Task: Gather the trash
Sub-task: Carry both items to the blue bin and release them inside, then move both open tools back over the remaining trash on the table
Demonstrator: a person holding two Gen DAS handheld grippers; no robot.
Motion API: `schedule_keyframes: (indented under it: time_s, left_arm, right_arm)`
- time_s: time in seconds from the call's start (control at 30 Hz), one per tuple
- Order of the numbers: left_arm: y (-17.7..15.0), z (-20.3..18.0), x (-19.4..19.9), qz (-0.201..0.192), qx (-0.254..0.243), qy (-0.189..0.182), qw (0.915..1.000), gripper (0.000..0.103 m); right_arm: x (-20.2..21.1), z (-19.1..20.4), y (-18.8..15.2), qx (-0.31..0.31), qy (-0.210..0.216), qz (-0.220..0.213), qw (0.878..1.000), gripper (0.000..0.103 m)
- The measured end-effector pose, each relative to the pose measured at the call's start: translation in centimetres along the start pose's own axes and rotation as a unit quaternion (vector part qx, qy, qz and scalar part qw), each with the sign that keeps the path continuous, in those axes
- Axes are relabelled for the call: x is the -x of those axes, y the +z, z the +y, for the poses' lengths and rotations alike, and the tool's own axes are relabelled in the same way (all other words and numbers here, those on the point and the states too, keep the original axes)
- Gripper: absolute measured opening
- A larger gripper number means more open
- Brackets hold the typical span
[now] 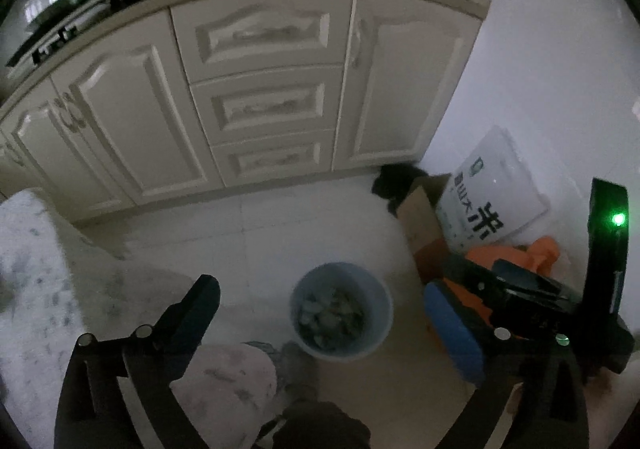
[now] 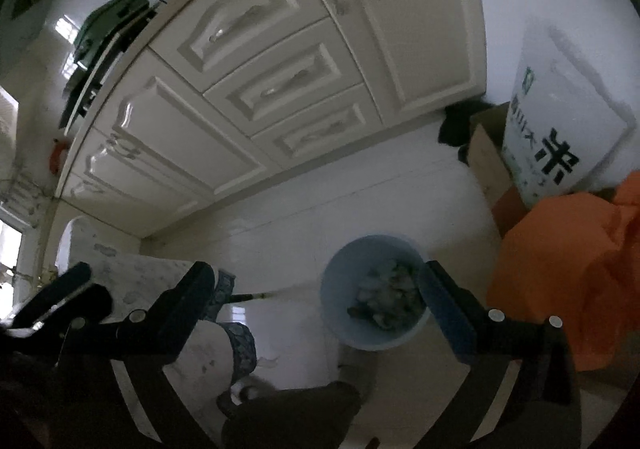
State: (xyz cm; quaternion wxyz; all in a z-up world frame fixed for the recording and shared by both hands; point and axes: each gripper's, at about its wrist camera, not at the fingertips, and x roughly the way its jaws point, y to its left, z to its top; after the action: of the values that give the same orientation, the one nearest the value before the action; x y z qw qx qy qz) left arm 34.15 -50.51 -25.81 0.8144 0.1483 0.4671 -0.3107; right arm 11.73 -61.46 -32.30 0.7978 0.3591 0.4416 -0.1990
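Both tongs released, empty: left tongs (image 1: 332, 313), right tongs (image 2: 320, 289). Bin (image 1: 342, 311) on floor (image 1: 260, 233), apparently near full. Risk: orange bag (image 2: 568, 281) beside bin snags tongs, tips bin.

Pale blue bin (image 1: 342, 311), orange bag (image 2: 568, 273), cream cabinets (image 1: 256, 89)

Left wrist view: high, angled down at floor, facing cream cabinets (image 1: 256, 89); blue bin (image 1: 342, 311) below centre. Right wrist view: lower, rolled, nearer the bin (image 2: 374, 293). Shared: cabinets (image 2: 256, 89), bin, rice sack (image 1: 492, 189) (image 2: 560, 121), orange bag (image 2: 568, 281).
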Motion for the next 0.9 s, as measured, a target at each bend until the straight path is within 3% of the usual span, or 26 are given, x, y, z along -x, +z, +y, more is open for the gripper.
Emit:
schedule_keyframes:
  time_s: [0.43,0.7,0.9]
  left_arm:
    - [-7.0,4.1,15.0,-0.094,0.019,-0.002,0.9954,0.102]
    - [-13.5,9.5,25.4,-0.168,0.057,0.018,0.9839,0.102]
    - [-18.9,13.0,30.8,-0.203,0.093,0.041,0.9739,0.102]
  right_arm:
    - [7.4,6.3,-1.8,0.046,0.023,-0.05,0.997,0.103]
    - [12.1,14.1,-3.5,0.115,0.052,-0.086,0.988,0.103]
    - [14.5,20.9,-5.6,0.172,0.083,-0.104,0.976,0.103]
